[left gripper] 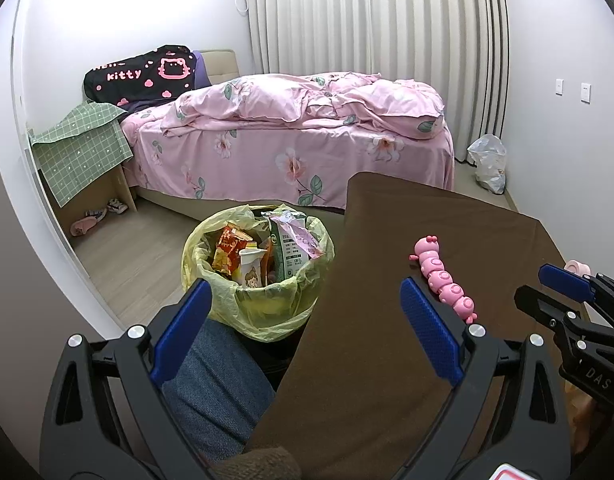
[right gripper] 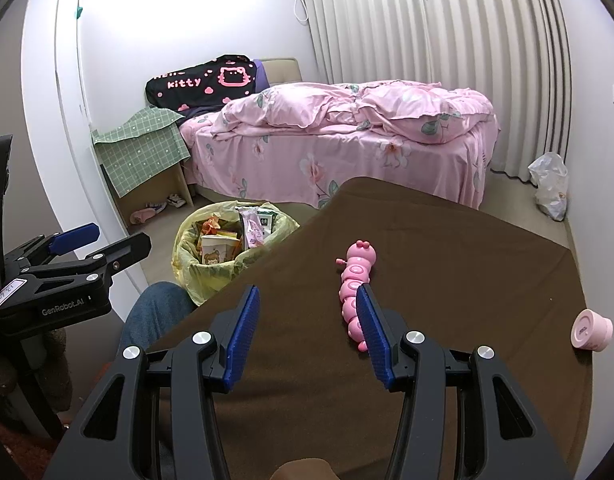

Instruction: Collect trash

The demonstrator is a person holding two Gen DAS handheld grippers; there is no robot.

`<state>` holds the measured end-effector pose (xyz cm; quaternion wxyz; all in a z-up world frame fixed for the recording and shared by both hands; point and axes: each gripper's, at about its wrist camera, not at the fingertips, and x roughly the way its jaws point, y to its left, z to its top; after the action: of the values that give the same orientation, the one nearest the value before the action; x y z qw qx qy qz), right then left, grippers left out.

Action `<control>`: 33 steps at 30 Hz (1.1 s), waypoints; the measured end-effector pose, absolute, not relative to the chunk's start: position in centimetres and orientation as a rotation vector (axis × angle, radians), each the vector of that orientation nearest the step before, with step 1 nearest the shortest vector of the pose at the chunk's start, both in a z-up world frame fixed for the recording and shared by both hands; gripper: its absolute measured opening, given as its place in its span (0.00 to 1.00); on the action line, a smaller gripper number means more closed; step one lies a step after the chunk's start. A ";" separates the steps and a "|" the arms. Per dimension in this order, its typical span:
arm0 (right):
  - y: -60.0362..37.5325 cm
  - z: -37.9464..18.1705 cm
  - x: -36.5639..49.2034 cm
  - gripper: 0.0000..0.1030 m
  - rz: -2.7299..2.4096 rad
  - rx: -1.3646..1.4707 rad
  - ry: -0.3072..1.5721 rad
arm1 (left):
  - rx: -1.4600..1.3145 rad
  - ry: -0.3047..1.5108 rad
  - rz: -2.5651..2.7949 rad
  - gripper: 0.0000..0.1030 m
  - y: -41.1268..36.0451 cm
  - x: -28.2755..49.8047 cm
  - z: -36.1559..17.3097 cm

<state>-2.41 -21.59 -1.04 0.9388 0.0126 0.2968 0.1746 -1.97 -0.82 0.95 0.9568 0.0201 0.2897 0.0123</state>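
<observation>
Both grippers are hovering over the near edge of a table (right gripper: 447,248) draped in brown cloth, pointing down and across it toward the bed (right gripper: 347,152). The left gripper (left gripper: 307,320) is standing wide, with nothing between its blue pads (left gripper: 431,332); one finger is hanging past the table's left edge, above a knee in blue jeans (left gripper: 215,380), and the other is over the cloth. The right gripper (right gripper: 307,328) is also standing well apart and empty, both fingers over the cloth.

A bin (left gripper: 223,300) lined with a yellow bag is sitting on the floor just off the table's left edge, between table and bed. It is brimming with trash: an orange snack wrapper (left gripper: 229,254), a white cup with a cartoon girl (left gripper: 251,268), a pink wrapper (left gripper: 301,234) and a green-and-white packet (left gripper: 291,256) are sticking up past the rim.

On the cloth a pink caterpillar toy (right gripper: 355,280) is lying lengthwise, head toward the bed; from the right wrist view its tail end is sitting just behind the right-hand pad (right gripper: 373,332), though whether they touch I cannot tell. A small pink round pot (right gripper: 591,328) is lying on its side near the table's right edge, well apart from the toy.

A clear plastic bag (right gripper: 551,188) is slumping on the floor by the curtains (right gripper: 447,20), beyond the bed's foot.
</observation>
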 end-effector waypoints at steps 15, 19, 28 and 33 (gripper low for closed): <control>-21.6 -0.8 -3.0 0.46 0.312 0.005 0.602 | 0.038 0.597 -0.030 0.88 -0.2 -1.9 0.9; -21.3 -0.6 -3.6 0.46 0.299 -0.004 0.601 | 0.037 0.596 -0.044 0.88 -0.3 -2.0 1.0; -21.1 -0.3 -3.9 0.46 0.289 -0.012 0.600 | 0.036 0.592 -0.045 0.88 -0.2 -2.0 1.1; -20.9 -0.3 -4.0 0.46 0.289 -0.013 0.603 | 0.035 0.592 -0.046 0.88 -0.2 -2.0 1.2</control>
<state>-3.98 -20.92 -0.28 0.9446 -0.0062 0.2958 0.1419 -1.99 -0.19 1.16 0.9562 0.0175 0.2915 -0.0228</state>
